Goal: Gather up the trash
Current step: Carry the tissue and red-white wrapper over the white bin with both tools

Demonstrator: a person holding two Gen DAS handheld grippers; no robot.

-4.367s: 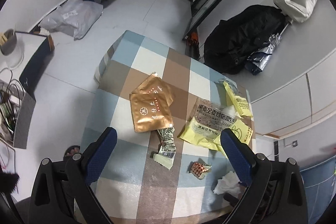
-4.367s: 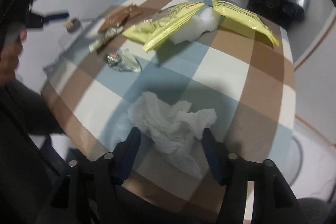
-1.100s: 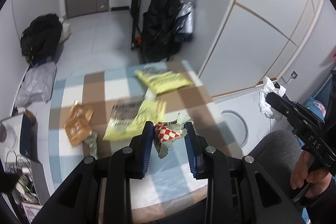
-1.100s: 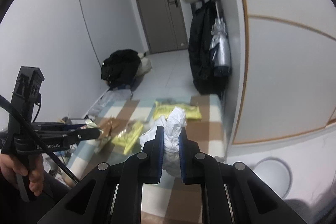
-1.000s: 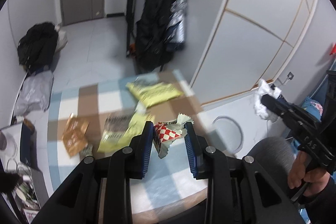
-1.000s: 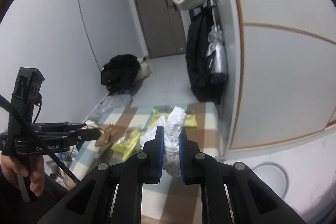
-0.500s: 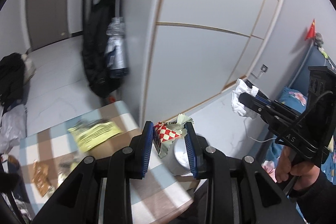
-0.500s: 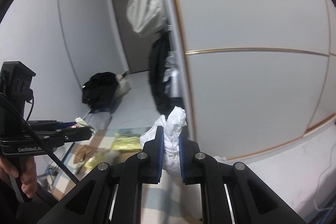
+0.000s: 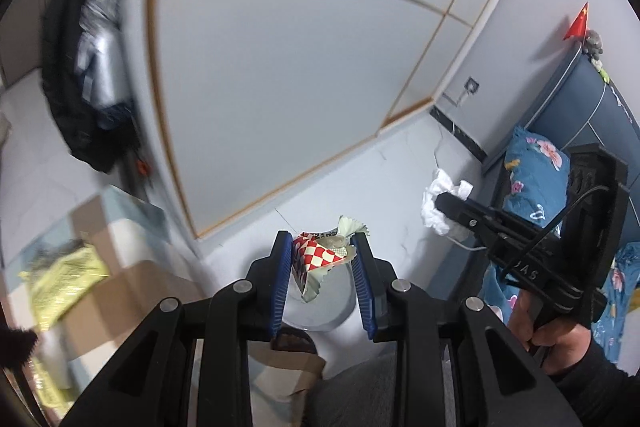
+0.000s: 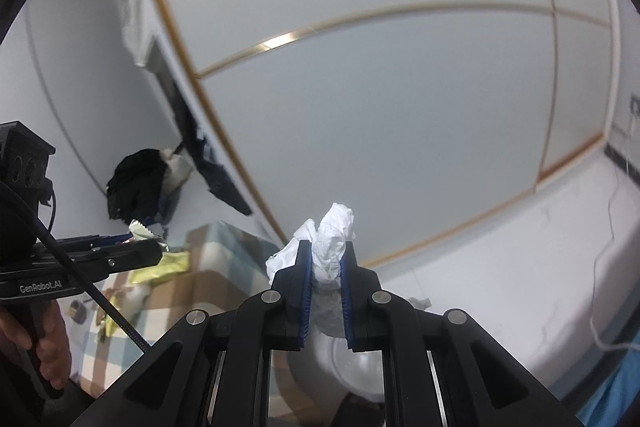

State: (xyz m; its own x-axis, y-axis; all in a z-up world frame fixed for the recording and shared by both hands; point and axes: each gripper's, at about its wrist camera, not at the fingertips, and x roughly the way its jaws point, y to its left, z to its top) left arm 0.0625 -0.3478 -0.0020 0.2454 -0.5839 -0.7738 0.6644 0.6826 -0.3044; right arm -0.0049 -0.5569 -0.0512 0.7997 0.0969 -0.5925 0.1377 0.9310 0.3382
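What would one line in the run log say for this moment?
left fingers: shut on checkered wrapper | right fingers: shut on crumpled tissue | white bin: below both | yellow packets: on table

Home bedroom, blue bed headboard [image 9: 592, 107], floral bedding [image 9: 532, 167], white wardrobe panels [image 9: 280, 67], hanging coats [image 9: 80, 87]

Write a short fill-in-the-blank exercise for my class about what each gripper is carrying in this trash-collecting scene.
1. The left gripper is shut on a wrapper with a red-and-white ______ pattern.
2. The right gripper is shut on a crumpled white ______.
3. Below the left gripper's fingers stands a round white ______.
4. The yellow packets lie on a ______ tablecloth.

Missing words: checkered; tissue; bin; checked
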